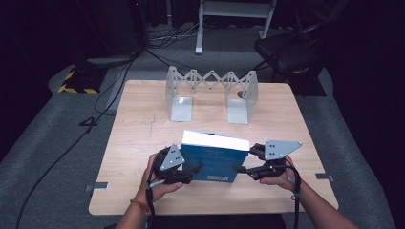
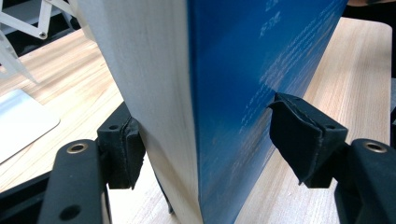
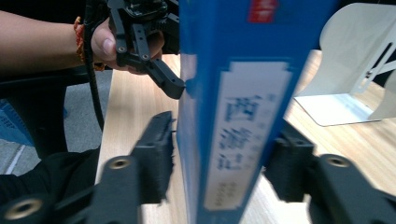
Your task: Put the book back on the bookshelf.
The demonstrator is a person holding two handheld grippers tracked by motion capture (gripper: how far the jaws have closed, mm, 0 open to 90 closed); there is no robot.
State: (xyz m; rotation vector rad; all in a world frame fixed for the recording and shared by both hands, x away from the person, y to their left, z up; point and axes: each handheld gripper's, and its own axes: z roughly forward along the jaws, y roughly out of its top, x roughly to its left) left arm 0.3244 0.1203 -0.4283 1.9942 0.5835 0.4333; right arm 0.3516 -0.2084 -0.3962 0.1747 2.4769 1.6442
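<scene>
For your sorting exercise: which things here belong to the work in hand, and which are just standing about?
In the job:
- blue book, standing on the table
- left gripper
- right gripper
- expanding metal bookend rack

Just about:
- black chair
- floor cables

You're in a dim recording studio or lab.
Behind your wooden table (image 1: 143,143): loose cables (image 1: 167,36) on grey carpet, a stand's (image 1: 200,28) white legs, hazard-striped base (image 1: 79,83).
</scene>
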